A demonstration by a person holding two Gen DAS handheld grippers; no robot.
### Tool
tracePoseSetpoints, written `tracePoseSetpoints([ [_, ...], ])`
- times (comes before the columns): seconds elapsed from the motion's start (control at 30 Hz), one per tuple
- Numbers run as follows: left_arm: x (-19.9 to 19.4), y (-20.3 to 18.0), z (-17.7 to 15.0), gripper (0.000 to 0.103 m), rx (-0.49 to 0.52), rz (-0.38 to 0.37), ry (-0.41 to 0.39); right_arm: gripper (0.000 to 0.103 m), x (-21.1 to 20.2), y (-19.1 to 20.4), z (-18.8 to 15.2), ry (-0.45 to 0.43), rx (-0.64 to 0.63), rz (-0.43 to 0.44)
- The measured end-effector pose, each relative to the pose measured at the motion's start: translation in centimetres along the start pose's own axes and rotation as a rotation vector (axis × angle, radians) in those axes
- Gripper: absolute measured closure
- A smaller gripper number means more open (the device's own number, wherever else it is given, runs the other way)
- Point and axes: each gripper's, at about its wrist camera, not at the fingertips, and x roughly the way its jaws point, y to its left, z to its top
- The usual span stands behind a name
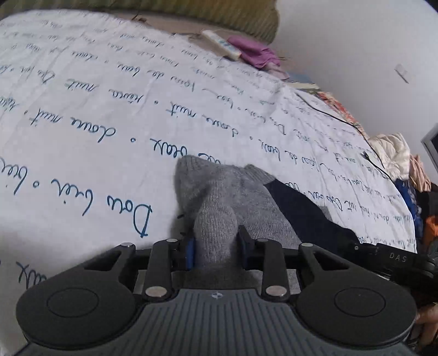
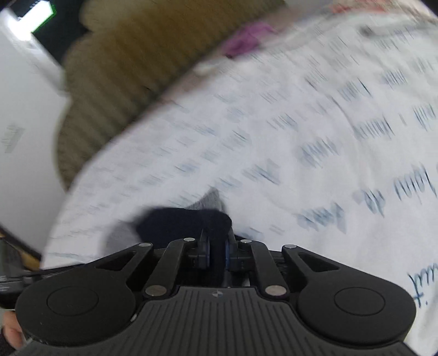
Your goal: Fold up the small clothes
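A small grey knitted garment (image 1: 219, 189) with a dark navy part (image 1: 298, 208) lies on a white bedspread printed with blue script (image 1: 109, 109). My left gripper (image 1: 216, 246) is shut on a grey fold of it, just above the bed. In the right wrist view, which is blurred by motion, my right gripper (image 2: 217, 252) is shut on the dark navy part (image 2: 186, 221), with a bit of grey knit (image 2: 210, 200) showing beyond it. The right gripper's body also shows at the right edge of the left wrist view (image 1: 397, 258).
A purple cloth (image 1: 254, 52) and a white flat box (image 1: 221, 43) lie at the far end of the bed by an olive pillow (image 1: 191, 16). A black cable (image 1: 342, 120) runs along the right edge. Piled clothes (image 1: 391, 153) sit at the right. A white wall (image 2: 24, 123) stands left.
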Motion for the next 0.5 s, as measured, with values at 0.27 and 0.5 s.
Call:
tracePoseSetpoints([
  [0.27,-6.9,0.2,-2.9,0.035,0.017,-0.034,-0.054,0.040,-7.5,-0.4,-2.9,-0.109,0.101,0.115],
  [0.5,-10.6,0.7,-11.3,0.033,-0.005,-0.142,0.021,0.031,-12.1,0.4,-11.4,0.058,0.041,0.169],
])
